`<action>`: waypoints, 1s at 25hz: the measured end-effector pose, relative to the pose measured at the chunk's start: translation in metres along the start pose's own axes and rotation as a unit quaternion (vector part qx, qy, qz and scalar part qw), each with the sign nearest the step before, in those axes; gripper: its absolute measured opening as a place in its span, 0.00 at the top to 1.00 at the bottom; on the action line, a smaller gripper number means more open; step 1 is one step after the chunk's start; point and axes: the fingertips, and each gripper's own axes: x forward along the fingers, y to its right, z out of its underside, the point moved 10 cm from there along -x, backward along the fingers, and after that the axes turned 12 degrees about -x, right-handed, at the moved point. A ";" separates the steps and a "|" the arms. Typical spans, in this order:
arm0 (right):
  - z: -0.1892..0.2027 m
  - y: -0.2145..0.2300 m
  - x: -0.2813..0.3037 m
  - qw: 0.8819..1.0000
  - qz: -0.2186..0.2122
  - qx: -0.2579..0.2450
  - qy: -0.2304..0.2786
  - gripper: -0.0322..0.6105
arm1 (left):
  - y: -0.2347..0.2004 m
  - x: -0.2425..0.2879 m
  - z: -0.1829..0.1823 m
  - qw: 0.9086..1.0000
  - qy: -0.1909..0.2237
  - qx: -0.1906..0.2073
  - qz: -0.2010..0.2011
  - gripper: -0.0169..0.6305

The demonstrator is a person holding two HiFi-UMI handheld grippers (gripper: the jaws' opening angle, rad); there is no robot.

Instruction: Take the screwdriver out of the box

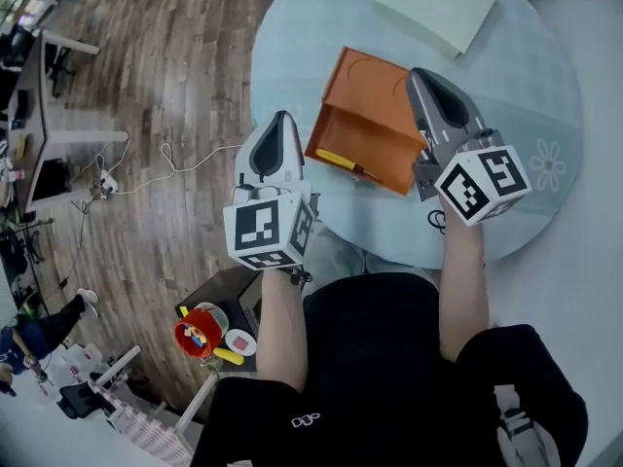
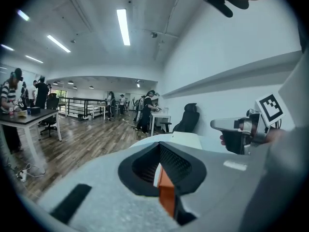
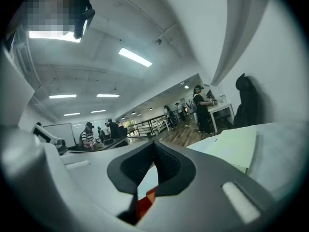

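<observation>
Plainly, both pairs of jaws are seen pressed together with nothing gripped: behind the closed tips of the left gripper [image 2: 159,145] and the right gripper [image 3: 153,144] only a sliver of orange is glimpsed. From the head view, the left gripper is held at the near-left rim of the round table [image 1: 321,27], just beside the open orange box [image 1: 375,90], whose right edge is overlapped by the right gripper. The screwdriver [image 1: 346,161] is laid in the box's lower tray (yellow handle leftward), between the grippers. Bare tabletop is left beyond the box, up to a pale green pad [image 1: 438,3].
</observation>
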 end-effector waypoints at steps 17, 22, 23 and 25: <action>0.116 -0.053 0.082 0.896 -0.274 -0.126 -0.325 0.93 | -0.065 0.010 0.022 0.998 -0.042 -0.048 -0.029 0.97; 0.152 -0.066 0.090 0.848 -0.328 -0.143 -0.391 0.83 | -0.079 0.002 0.028 0.997 -0.045 -0.055 -0.044 0.97; 0.157 -0.068 0.090 0.840 -0.334 -0.148 -0.402 0.82 | -0.081 0.001 0.029 0.996 -0.046 -0.056 -0.046 0.97; 0.167 -0.072 0.090 0.822 -0.347 -0.156 -0.423 0.79 | -0.084 0.000 0.030 0.996 -0.049 -0.057 -0.048 0.97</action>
